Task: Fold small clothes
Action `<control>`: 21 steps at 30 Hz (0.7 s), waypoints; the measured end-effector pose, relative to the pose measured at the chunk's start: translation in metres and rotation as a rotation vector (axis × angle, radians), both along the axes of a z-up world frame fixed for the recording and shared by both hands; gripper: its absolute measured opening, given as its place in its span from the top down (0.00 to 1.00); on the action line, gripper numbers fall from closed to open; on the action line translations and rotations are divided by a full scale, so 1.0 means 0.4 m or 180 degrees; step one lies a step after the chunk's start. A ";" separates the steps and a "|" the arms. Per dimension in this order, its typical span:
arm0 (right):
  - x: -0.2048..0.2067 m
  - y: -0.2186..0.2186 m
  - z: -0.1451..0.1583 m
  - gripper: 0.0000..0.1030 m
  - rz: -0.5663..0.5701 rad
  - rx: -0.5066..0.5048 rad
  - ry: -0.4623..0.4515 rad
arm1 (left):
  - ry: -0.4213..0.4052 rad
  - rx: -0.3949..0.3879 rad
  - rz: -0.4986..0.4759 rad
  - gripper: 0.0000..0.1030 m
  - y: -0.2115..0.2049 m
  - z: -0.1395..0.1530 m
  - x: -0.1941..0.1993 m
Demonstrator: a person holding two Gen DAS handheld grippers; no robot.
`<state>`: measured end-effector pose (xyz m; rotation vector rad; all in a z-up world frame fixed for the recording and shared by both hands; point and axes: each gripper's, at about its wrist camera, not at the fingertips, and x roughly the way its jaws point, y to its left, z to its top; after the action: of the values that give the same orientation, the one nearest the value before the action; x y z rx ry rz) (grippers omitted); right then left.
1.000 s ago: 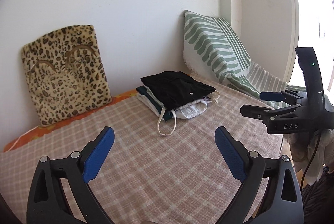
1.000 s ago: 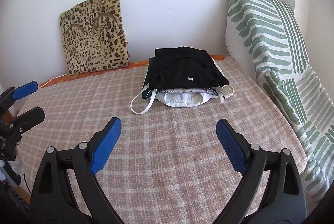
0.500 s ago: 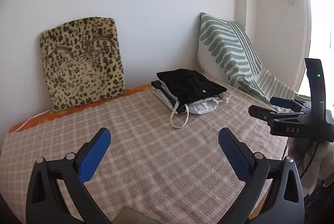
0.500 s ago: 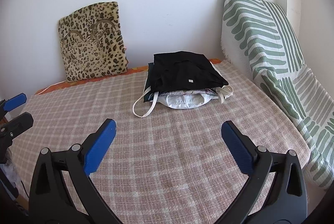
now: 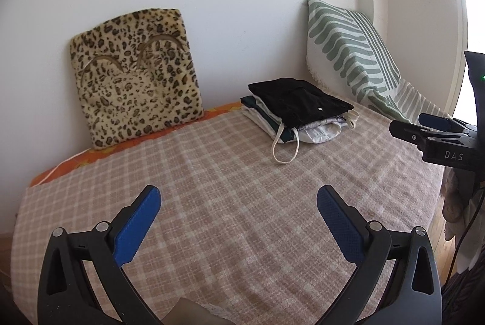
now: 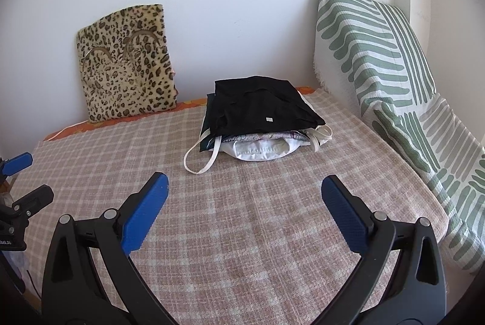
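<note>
Stack: a pile of folded small clothes is seen on the bed, near the far wall. All places below are given relative to this stack.
Top garment: a black piece with a small white tag, laid flat on top; pale and dark pieces are stacked beneath it.
Strap: a white loop is seen trailing from under the stack onto the bed, on the near-left side.
Handling: the clothes are judged light, soft and limp, neither slippery nor fragile; sagging and unfolding are to be expected if only one point is lifted. The stack could be dragged askew by the strap.
Where to take hold: an edge or two corners of a single layer are judged best pinched, one per hand-held gripper; the strap is better avoided.
Left hand-held gripper: held wide apart, nothing between the blue pads; it hovers over the bed on the near side of the stack, well apart from it, touching nothing.
Right hand-held gripper: likewise spread wide and empty, hovering near the stack's front, apart from cloth and strap.
Leopard cushion: propped against the wall, left of the stack.
Striped cushion: leaned at the bed's end, right of the stack.
Progress: no unfolded garment is visible on the bed.
</note>
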<state>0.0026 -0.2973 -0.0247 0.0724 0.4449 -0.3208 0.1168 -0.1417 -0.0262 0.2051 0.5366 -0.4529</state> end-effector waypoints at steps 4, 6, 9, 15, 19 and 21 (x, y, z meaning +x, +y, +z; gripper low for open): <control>0.009 0.009 0.001 0.00 0.0019 -0.0030 0.0000 | -0.0013 -0.0002 0.0009 0.00 0.004 0.003 -0.001; 0.012 0.013 0.001 0.00 0.0033 -0.0026 0.0000 | -0.0014 -0.0023 0.0023 0.00 0.009 0.005 0.000; 0.015 0.022 0.001 0.00 0.0062 -0.0052 0.0007 | -0.0012 -0.0038 0.0021 0.00 0.013 0.007 0.002; 0.016 0.027 0.002 0.00 0.0068 -0.0052 0.0002 | -0.0007 -0.0028 -0.0010 0.00 0.009 0.008 -0.003; 0.022 0.032 0.007 0.00 0.0083 -0.0039 -0.0010 | -0.0024 -0.0030 -0.0003 0.00 0.009 0.010 -0.004; 0.023 0.035 0.009 0.00 0.0079 -0.0029 -0.0021 | -0.0018 -0.0036 -0.0007 0.00 0.009 0.011 -0.003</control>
<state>0.0117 -0.2835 -0.0210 0.0589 0.4374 -0.2980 0.1154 -0.1380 -0.0220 0.1960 0.5283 -0.4575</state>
